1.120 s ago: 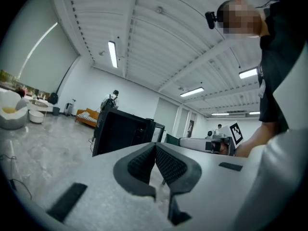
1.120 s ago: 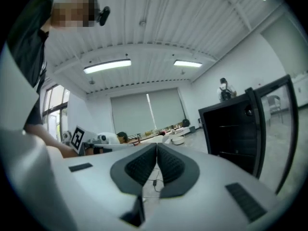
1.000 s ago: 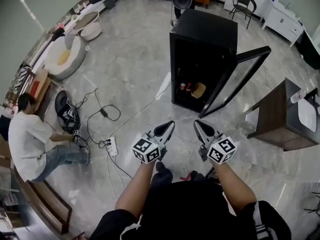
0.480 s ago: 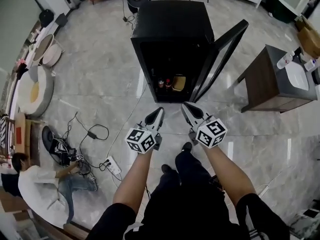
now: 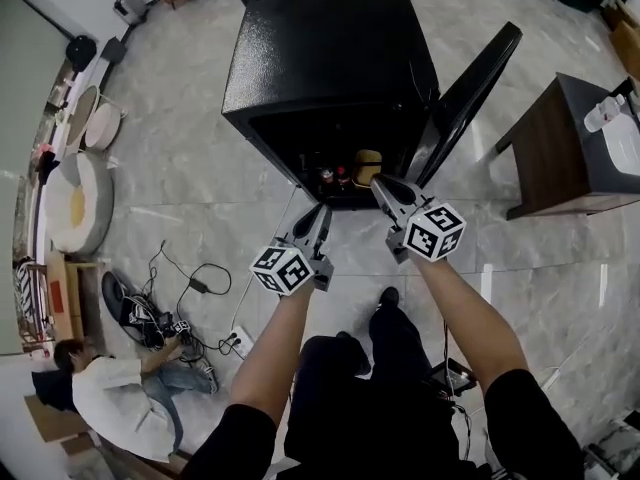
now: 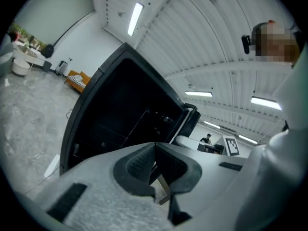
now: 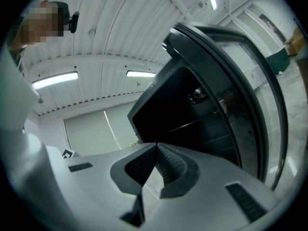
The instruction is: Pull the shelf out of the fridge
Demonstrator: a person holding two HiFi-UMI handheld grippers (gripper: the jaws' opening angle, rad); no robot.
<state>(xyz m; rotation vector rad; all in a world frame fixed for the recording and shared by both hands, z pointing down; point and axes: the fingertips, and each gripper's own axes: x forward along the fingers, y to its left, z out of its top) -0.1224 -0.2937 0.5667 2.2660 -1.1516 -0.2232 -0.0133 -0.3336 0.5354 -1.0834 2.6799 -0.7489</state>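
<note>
Two closed hand-held grippers (image 5: 320, 215) (image 5: 381, 184) near fridge (image 5: 330, 58)

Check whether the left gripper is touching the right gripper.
Apart. The head view shows a strip of grey marble floor between the left gripper and the right gripper.
</note>
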